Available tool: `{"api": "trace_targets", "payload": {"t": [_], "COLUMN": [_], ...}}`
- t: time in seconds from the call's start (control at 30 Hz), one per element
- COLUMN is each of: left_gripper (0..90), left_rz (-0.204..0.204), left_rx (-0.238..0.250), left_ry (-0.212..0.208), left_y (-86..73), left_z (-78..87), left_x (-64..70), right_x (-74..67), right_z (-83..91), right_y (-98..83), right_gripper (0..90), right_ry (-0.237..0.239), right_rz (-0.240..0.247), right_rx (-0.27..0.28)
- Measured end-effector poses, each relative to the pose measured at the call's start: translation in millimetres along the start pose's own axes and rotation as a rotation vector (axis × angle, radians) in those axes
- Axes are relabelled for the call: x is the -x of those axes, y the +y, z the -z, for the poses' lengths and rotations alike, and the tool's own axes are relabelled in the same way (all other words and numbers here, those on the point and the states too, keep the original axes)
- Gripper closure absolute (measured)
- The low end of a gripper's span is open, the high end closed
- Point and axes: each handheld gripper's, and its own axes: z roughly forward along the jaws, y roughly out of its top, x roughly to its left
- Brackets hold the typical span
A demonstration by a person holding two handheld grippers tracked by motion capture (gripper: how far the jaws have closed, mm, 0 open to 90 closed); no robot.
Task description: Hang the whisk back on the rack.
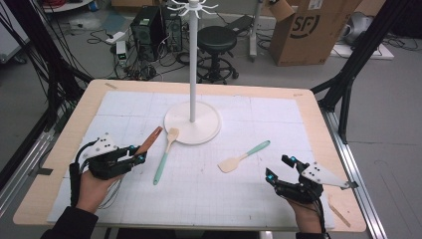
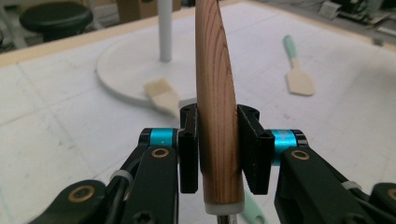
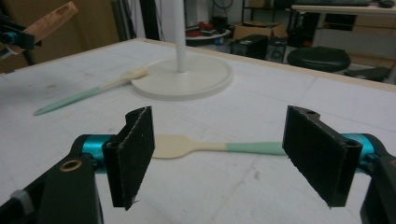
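My left gripper (image 1: 137, 153) is shut on a brown wooden utensil handle (image 1: 151, 139) that points up toward the stand; in the left gripper view the handle (image 2: 215, 93) sits squarely between the two pads. My right gripper (image 1: 278, 167) is open at the front right, with nothing between its jaws. A mint-handled spatula (image 1: 244, 157) lies on the mat just beyond it, seen past the open jaws (image 3: 210, 147). A second mint-handled spatula (image 1: 164, 154) lies left of centre, its head against the base of the white stand (image 1: 204, 127).
The stand's pole (image 1: 192, 74) rises from a round base at the table's middle back, with hooks on top. A thin wooden strip (image 1: 341, 211) lies near the right front edge. Beyond the table stand a black stool (image 1: 217, 40) and a cardboard box (image 1: 313, 30).
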Motion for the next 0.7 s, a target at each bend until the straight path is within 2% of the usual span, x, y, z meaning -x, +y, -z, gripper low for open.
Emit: {"api": "trace_targets", "payload": {"t": [0.13,0.27,0.47,0.7], "left_gripper": [71.7,71.9,71.9,71.9], "left_rz": [-0.035,-0.062,-0.083,-0.081], "left_rx": [0.046,0.064,0.084,0.118], "left_ry": [-0.028,-0.049,-0.095,-0.148], "left_y": [2.2,4.3,7.8,11.0], "left_z": [3.2,3.1,-2.5,-10.4], "left_x": [9.0,17.7,32.7,47.9], "right_x": [-12.7,-27.3,-49.0,-74.4], "right_z": [-13.6,-32.5,-67.8,-99.0], "right_y": [8.2,17.9,33.4,53.4], "right_gripper": [24.4,24.3,24.2,24.2], "right_ry": [0.071,0.149,0.257,0.368], "right_rz": [-0.002,-0.005,-0.002,-0.005], "right_rx": [0.017,0.021,-0.002,-0.013]}}
